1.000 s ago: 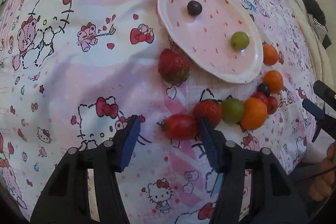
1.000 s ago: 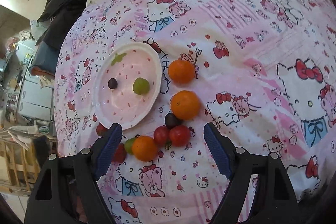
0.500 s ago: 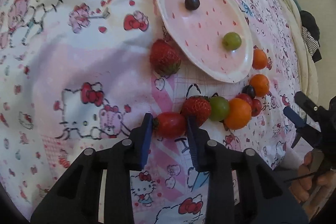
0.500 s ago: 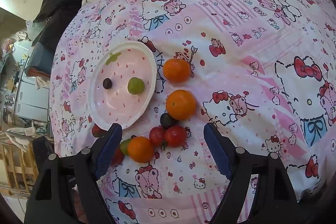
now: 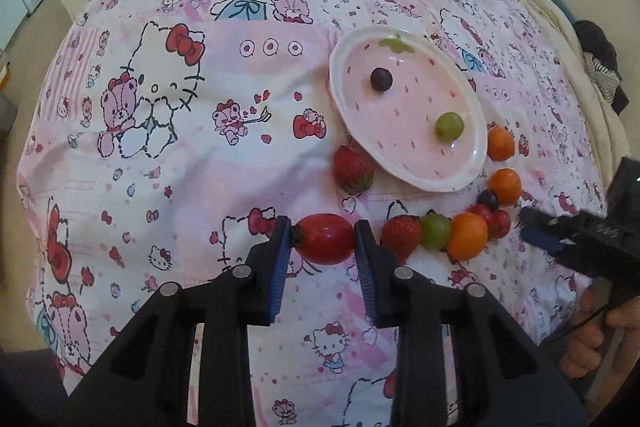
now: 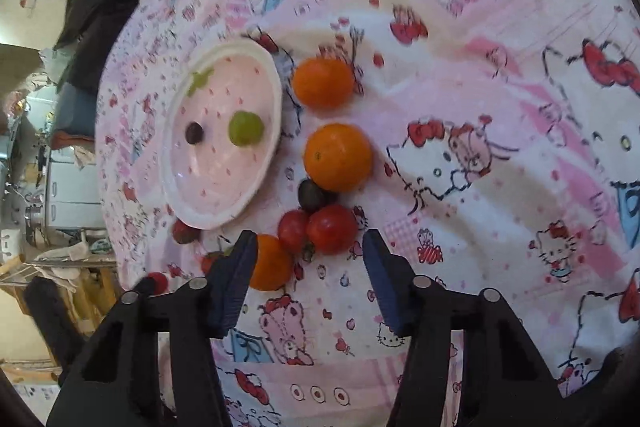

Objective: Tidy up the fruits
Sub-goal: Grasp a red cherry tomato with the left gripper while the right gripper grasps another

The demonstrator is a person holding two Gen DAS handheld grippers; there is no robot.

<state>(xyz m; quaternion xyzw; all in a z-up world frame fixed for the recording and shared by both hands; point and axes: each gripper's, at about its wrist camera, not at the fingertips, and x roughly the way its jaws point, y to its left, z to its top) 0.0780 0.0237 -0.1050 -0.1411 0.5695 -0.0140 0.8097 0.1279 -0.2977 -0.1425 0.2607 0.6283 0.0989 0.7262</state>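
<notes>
My left gripper (image 5: 322, 239) is shut on a red oval tomato (image 5: 325, 238), held above the cloth. A pink plate (image 5: 472, 107) holds a dark grape (image 5: 381, 79) and a green grape (image 5: 449, 125). One strawberry (image 5: 353, 169) lies beside the plate, another (image 5: 401, 233) heads a row with a green grape (image 5: 435, 231) and an orange (image 5: 466, 235). My right gripper (image 6: 306, 255) is open, low over the fruit row near two red cherry tomatoes (image 6: 332, 229), an orange (image 6: 272, 263) and a dark grape (image 6: 312, 194). The plate (image 6: 276, 95) lies to their left.
Two more oranges (image 6: 338, 157) (image 6: 323, 82) lie right of the plate. The Hello Kitty cloth (image 5: 160, 147) covers a rounded surface that falls away at its edges. Dark clothing (image 6: 96, 11) and furniture stand beyond the far edge.
My left gripper closed on the red tomato and lifted it back from the row. My right gripper moved down and forward toward the cherry tomatoes, its fingers narrower apart.
</notes>
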